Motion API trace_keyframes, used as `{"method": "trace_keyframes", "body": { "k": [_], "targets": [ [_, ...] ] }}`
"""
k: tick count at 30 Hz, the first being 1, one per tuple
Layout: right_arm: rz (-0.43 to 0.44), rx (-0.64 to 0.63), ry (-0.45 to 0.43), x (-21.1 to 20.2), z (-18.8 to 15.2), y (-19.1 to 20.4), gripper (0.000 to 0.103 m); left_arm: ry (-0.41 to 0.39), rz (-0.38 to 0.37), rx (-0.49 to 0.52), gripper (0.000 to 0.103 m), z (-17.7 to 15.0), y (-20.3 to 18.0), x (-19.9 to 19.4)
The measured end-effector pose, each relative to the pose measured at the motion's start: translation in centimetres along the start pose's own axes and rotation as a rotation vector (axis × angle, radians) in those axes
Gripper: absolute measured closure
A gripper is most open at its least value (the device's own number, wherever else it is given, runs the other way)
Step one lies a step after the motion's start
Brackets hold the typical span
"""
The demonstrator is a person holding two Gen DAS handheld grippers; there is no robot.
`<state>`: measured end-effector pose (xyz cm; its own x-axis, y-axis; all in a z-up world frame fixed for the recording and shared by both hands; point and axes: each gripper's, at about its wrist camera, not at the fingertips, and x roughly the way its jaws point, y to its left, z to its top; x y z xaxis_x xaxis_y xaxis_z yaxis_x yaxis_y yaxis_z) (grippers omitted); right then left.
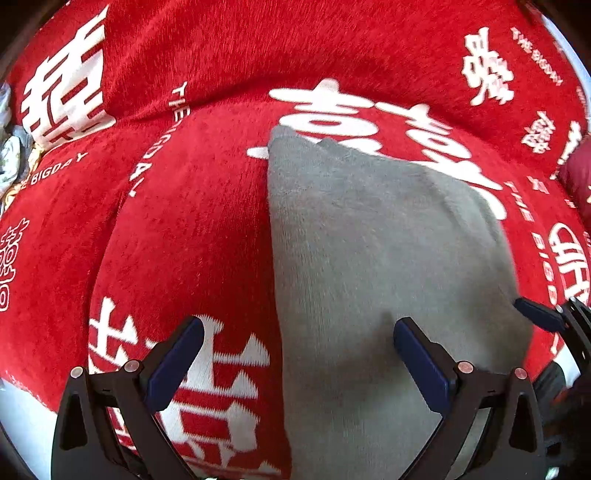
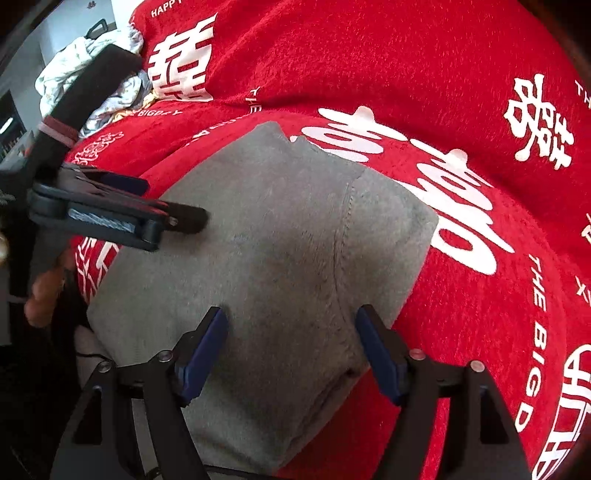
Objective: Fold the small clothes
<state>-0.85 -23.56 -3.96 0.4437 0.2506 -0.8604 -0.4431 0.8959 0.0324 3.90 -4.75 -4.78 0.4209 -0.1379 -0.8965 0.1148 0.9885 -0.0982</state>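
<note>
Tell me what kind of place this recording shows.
Probably a home, likely a sofa or bed: a plush red blanket with white lettering drapes a soft rounded surface, a grey garment lies on it, and crumpled light clothes are heaped at its far end.

Red fuzzy blanket covered the whole work surface, w/ big white Chinese characters & small white "THE BIGDAY" lettering printed across it; creased into soft ridges toward the far side. At its far-left edge lay a crumpled heap of pale patterned cloth, partly tucked against the blanket's corner. Beyond that, a bit of grey wall/floor, too blurred to read further. A dark red patch sat at the blanket's right edge; couldn't tell what it was.
</note>
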Motion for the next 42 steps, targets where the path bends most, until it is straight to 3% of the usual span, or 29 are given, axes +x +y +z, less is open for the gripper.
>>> {"method": "trace_keyframes", "body": {
  "k": [5, 10, 12, 15, 19, 22, 32, 37, 42],
  "targets": [
    [0.053, 0.059, -0.042, -1.7, -0.9, -0.4, 0.027, 0.035, -0.016, 0.045, 0.0, -2.5, 0.1, 0.1],
    [0.041, 0.086, 0.006, -1.1, -1.9, -0.7, 0.026, 0.052, -0.068, -0.014, 0.0, -3.5, 1.1, -0.2],
    [0.077, 0.11, 0.006, -2.1, -2.4, -0.9, 0.026, 0.02, -0.066, 0.011, 0.0, -4.0, 1.1, -1.4],
    [0.143, 0.103, -0.029, -4.1, -3.6, -0.6, 0.026, 0.033, -0.108, 0.054, 0.0, -5.5, 1.1, -2.3],
    [0.205, 0.1, 0.043, -4.0, -5.6, 0.3, 0.026, 0.061, -0.076, 0.131, 0.0, -7.7, 0.7, -2.7],
    [0.271, 0.174, 0.046, -3.9, -6.7, -0.7, 0.026, 0.084, -0.075, 0.156, 0.0, -8.9, 0.8, -2.6],
    [0.452, 0.277, 0.066, -2.0, -7.8, -1.0, 0.026, 0.162, -0.122, 0.081, 0.0, -8.9, 2.3, -0.5],
    [0.472, 0.295, 0.1, -1.1, -8.4, -0.8, 0.027, 0.152, -0.162, 0.08, 0.0, -9.1, 2.6, -1.0],
    [0.471, 0.274, 0.109, -0.5, -8.5, -0.3, 0.027, 0.205, -0.119, 0.133, 0.0, -9.3, 1.5, 0.0]
  ]
}}
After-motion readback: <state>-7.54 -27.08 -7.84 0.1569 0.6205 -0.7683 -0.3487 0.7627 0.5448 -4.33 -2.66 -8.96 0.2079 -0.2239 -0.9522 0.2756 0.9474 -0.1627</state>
